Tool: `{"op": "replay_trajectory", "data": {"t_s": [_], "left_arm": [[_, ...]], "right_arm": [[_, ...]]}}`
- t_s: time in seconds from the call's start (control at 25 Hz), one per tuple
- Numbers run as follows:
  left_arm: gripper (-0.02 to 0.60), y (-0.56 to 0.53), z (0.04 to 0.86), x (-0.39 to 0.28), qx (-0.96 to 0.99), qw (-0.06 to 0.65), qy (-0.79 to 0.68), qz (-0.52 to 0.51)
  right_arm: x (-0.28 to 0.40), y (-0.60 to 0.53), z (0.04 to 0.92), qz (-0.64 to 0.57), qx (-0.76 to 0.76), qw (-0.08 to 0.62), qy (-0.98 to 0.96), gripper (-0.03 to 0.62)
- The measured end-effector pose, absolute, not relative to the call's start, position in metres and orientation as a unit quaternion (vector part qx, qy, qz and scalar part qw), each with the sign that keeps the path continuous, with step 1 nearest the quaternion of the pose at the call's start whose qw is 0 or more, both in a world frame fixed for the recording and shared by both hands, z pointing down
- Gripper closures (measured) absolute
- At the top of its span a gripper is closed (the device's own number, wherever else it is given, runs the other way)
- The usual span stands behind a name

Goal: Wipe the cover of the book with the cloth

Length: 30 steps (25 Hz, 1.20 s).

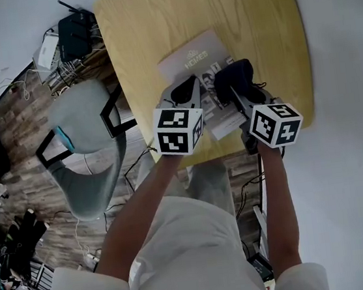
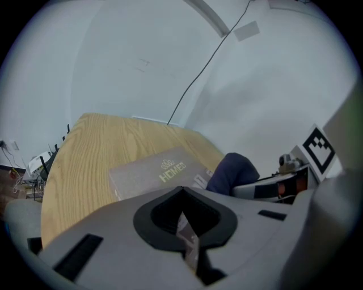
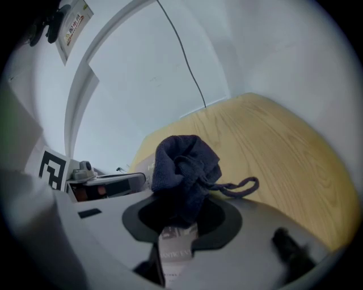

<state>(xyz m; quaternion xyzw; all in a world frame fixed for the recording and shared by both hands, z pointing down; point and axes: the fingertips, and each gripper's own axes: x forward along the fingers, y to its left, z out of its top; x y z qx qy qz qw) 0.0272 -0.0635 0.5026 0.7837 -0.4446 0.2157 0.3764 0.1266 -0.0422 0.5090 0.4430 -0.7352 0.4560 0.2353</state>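
Observation:
A grey book [image 1: 190, 58] marked "HOMES" lies flat on the wooden table [image 1: 251, 21], near its front edge. My right gripper [image 1: 232, 89] is shut on a bunched dark blue cloth [image 1: 235, 75], held over the book's near right part. In the right gripper view the cloth [image 3: 184, 164] bulges out above the jaws of the right gripper [image 3: 181, 209], a loose loop hanging to the right. My left gripper [image 1: 187, 88] stands over the book's near left part with its jaws together. The left gripper view shows the left gripper [image 2: 181, 190], the book [image 2: 153, 173] beyond it and the cloth [image 2: 232, 173] at right.
A pale green chair [image 1: 86, 139] stands left of the table on the wooden floor. Black boxes and cables [image 1: 73, 36] lie on the floor at the back left. A white wall with a thin cable [image 2: 198, 73] rises behind the table.

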Motion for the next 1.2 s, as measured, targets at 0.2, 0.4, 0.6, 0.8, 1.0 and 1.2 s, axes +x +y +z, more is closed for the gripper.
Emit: {"op": "replay_trajectory", "data": {"t_s": [0.2, 0.4, 0.6, 0.8, 1.0, 1.2], "left_arm": [[0.571, -0.065, 0.505, 0.027, 0.783, 0.369, -0.450, 0.219], [0.571, -0.062, 0.505, 0.027, 0.783, 0.363, -0.453, 0.221], [0.572, -0.061, 0.504, 0.028, 0.781, 0.364, -0.455, 0.223], [0.572, -0.057, 0.505, 0.028, 0.784, 0.350, -0.458, 0.229], [0.571, -0.055, 0.506, 0.030, 0.784, 0.349, -0.458, 0.232], [0.572, -0.051, 0.503, 0.038, 0.786, 0.348, -0.455, 0.235]], "right_arm": [[0.136, -0.031, 0.512, 0.457, 0.451, 0.243, -0.727, 0.487], [0.150, -0.010, 0.513, 0.463, 0.461, 0.247, -0.715, 0.487], [0.165, 0.009, 0.514, 0.475, 0.471, 0.244, -0.702, 0.487], [0.174, 0.026, 0.516, 0.482, 0.478, 0.242, -0.693, 0.485], [0.184, 0.040, 0.518, 0.485, 0.486, 0.250, -0.682, 0.485], [0.203, 0.059, 0.515, 0.485, 0.498, 0.276, -0.664, 0.485]]}}
